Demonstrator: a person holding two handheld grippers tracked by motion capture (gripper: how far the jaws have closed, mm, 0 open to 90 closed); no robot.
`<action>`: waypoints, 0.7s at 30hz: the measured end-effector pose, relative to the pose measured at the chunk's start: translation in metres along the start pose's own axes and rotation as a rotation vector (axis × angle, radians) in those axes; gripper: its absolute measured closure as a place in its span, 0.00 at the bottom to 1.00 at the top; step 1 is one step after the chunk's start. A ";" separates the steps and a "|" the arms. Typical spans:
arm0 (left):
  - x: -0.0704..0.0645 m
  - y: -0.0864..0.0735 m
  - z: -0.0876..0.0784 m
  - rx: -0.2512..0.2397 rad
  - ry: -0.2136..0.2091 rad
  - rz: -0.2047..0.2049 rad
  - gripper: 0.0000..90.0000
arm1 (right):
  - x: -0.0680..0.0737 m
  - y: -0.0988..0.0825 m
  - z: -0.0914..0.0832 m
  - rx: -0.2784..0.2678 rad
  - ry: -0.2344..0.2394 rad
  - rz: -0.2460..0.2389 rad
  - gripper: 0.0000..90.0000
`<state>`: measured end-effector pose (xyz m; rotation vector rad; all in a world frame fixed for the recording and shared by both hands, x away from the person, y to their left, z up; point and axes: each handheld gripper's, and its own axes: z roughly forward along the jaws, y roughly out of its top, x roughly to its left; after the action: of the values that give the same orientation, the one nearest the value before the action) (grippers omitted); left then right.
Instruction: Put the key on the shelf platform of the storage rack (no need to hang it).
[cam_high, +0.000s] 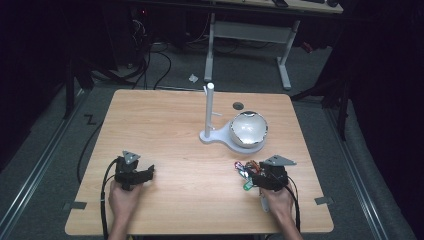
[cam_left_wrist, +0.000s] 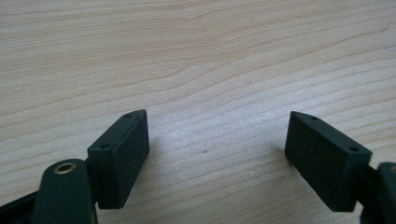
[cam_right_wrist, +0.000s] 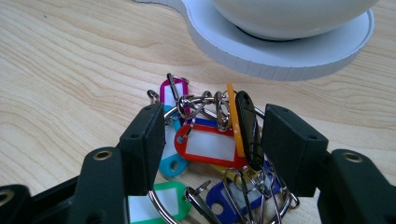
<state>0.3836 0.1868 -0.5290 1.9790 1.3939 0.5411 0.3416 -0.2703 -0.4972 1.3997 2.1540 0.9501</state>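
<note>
I have the right gripper (cam_right_wrist: 205, 144) low in the frame, jaws partly apart and straddling the bunch of key tags (cam_right_wrist: 210, 149); whether they grip yet I cannot tell; in the high view the bunch lies at lower right of centre, near the white stand (cam_high: 212, 136). I judge it light, loose and jangly, the rings slippery; I'd pinch a flat plastic tag. My left gripper (cam_left_wrist: 217, 147) gapes wide over bare table (cam_left_wrist: 196, 56), holding nothing.

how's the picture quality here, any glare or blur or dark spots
High view: table well lit, surroundings dark, glare on the bowl. Right gripper view: key tags fairly sharp, nearest jaw parts soft. Left gripper view: soft shadows beside the jaws, wood grain clear.
</note>
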 end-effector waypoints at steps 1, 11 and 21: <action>0.000 0.000 0.000 0.000 0.000 0.000 0.25 | 0.000 0.000 0.001 0.002 -0.004 -0.002 0.45; 0.000 0.000 0.000 0.000 0.000 0.000 0.25 | 0.002 0.000 0.012 0.035 -0.021 -0.034 0.46; 0.000 0.000 0.000 0.000 0.000 0.000 0.25 | 0.000 -0.001 0.022 0.058 0.004 -0.017 0.46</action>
<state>0.3836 0.1869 -0.5290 1.9792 1.3932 0.5409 0.3558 -0.2637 -0.5134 1.4047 2.2092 0.8916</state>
